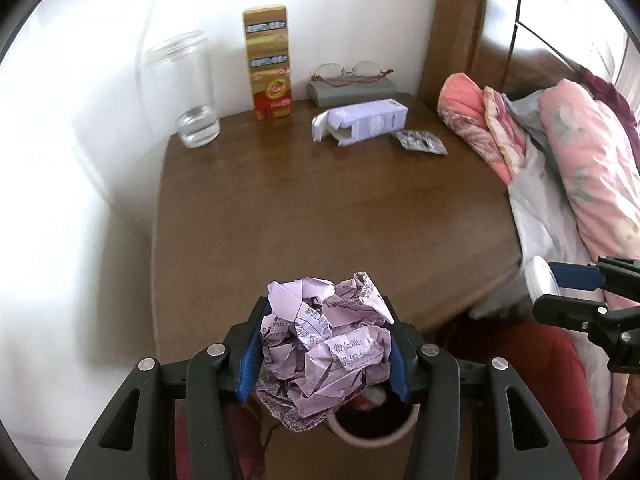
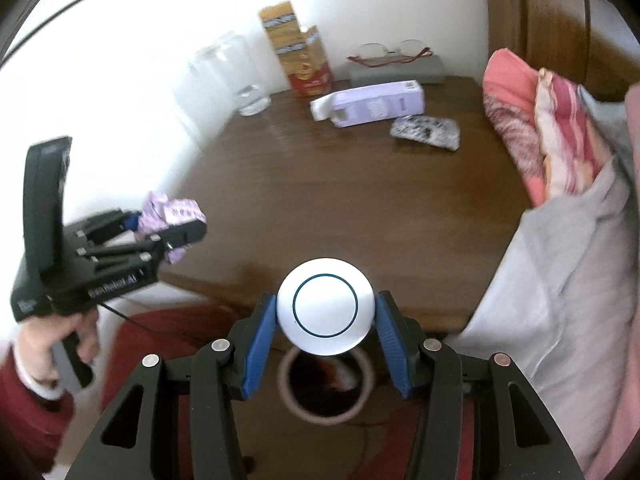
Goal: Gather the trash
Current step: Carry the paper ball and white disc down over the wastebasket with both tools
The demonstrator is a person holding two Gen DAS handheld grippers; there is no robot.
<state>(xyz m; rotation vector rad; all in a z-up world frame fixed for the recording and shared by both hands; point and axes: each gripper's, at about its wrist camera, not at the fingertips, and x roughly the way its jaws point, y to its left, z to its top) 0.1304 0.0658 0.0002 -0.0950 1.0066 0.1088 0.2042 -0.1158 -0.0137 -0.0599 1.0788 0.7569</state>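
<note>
We've got the left gripper (image 1: 324,354) clamped on a crumpled ball of lilac printed paper (image 1: 326,354), blue pads pressed into both sides, and it sits right above the round mouth of a bin (image 1: 374,438) just off the near edge of the bedside table (image 1: 320,208). The right gripper (image 2: 326,320) is closed on a white round lid w/ a blue ring (image 2: 326,306), prob. the bin's lid, held up and off the bin opening (image 2: 326,412) below it. So the step in hand looks like the drop. To do it well we want the paper centred over the mouth, not over the rim, then spread the left jaws fully so the wad doesn't hang on one pad; it's light and springy, so it may cling or bounce. In the left view the ball overlaps the front of the rim, so nudging a bit inward before release seems wise. We keep the right side steady w/ the lid clear of the fall path. Left on the table, well apart from both grippers: an opened lilac carton (image 1: 360,122) on its side and a blister pack (image 1: 422,142) just beside it, likely next trash; the glass (image 1: 196,92), yellow box (image 1: 268,64) and spectacles (image 1: 352,70) on their case prob. stay.
</note>
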